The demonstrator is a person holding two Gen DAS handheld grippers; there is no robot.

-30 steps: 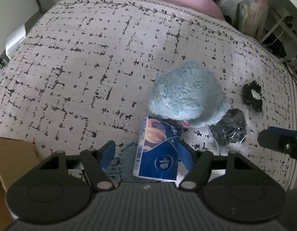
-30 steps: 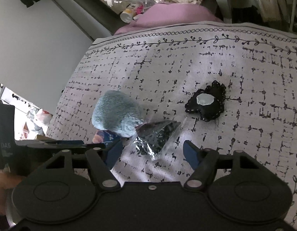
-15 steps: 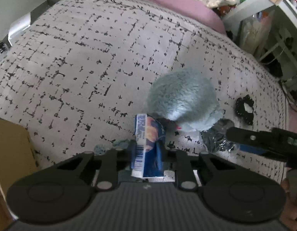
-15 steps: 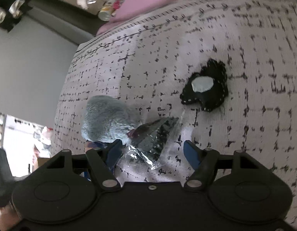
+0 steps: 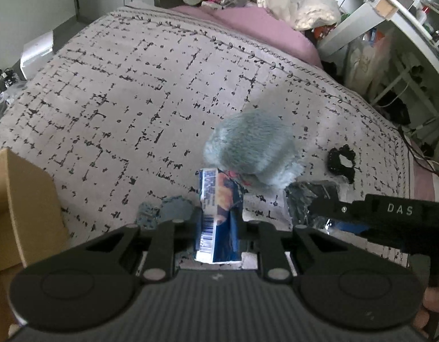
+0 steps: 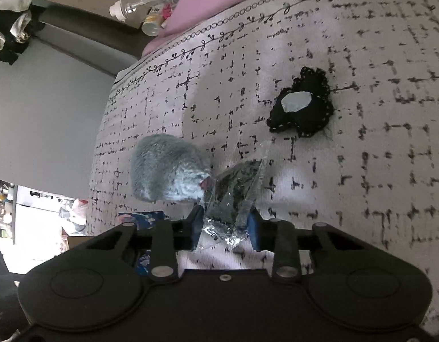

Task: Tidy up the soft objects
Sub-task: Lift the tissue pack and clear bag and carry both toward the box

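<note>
My left gripper (image 5: 218, 219) is shut on a blue packet (image 5: 219, 228), which stands on edge just above the patterned bedspread (image 5: 119, 99). Right beyond it lies a fluffy grey-blue plush (image 5: 253, 154). In the right wrist view, my right gripper (image 6: 225, 223) has its jaws closing on a clear plastic bag of dark contents (image 6: 233, 191), and the blue pads touch the bag's crumpled near end. The plush (image 6: 168, 171) lies against the bag's left side. A black scrunchie (image 6: 302, 111) lies farther off to the right.
A cardboard box (image 5: 17, 208) stands at the left edge of the bed. A small blue-grey fabric piece (image 5: 174, 209) lies beside the left fingers. A pink pillow (image 5: 262, 28) and shelves with clutter (image 5: 390, 14) sit beyond the bedspread.
The left jaws went from open around the flat blue packet to shut on it, and it rose onto its edge. The right gripper rolled, sank and closed from wide open onto the clear bag.
</note>
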